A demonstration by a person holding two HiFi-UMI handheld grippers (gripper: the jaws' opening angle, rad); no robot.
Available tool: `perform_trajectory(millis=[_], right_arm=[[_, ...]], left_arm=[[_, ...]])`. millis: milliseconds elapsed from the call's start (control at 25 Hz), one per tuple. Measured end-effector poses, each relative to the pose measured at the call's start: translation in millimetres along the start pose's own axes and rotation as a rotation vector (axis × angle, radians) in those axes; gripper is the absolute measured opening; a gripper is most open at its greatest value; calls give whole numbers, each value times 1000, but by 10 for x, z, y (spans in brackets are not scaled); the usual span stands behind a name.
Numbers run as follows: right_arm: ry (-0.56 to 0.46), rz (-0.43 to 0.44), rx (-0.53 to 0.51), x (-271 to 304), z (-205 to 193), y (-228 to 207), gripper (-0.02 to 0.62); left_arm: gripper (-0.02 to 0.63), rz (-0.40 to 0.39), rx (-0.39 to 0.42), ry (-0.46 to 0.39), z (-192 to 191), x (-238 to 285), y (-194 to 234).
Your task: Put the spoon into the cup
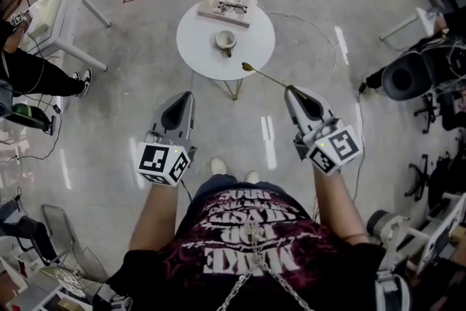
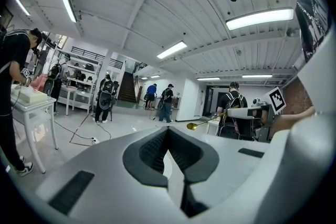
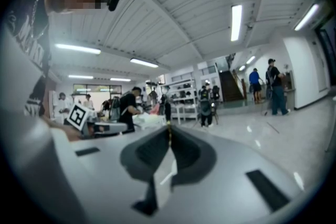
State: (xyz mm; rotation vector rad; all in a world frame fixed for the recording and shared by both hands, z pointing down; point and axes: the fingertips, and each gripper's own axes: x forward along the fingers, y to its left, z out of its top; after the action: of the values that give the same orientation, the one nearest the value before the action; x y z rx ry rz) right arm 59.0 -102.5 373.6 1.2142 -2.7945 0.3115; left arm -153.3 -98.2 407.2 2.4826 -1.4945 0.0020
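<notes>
Right gripper (image 1: 291,89): jaws clamped on the spoon (image 1: 266,76) handle. The spoon sticks out forward, with its bowl over the near right edge of the table (image 1: 191,58). Left gripper (image 1: 188,95): jaws together, nothing in them, held short of the table's near edge. Cup (image 1: 226,40) upright at table centre, clear of the spoon. Book (image 1: 228,8) at the far edge.

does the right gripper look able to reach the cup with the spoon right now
Likely yes: the right gripper holds the spoon, pointed at the cup, and the table between them shows nothing in the way.
</notes>
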Motion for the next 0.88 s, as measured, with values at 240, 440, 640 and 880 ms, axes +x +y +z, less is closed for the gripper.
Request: perform_trajectory(millis=[240,440,640,880], right_arm=[[-20,-26,-6,106,97,58,35],[-25,-43,-1,256,110,110,35],[-19,-48,3,389,56,154,35],[4,-53,16,454,9,-28,35]], left_arm=[[26,-32,4,-19,116,10,131],[26,-50,-6,-7,87,24,278],[26,-50,-10,8,21,38,442],[26,-40,-29,34,-78,174,482]])
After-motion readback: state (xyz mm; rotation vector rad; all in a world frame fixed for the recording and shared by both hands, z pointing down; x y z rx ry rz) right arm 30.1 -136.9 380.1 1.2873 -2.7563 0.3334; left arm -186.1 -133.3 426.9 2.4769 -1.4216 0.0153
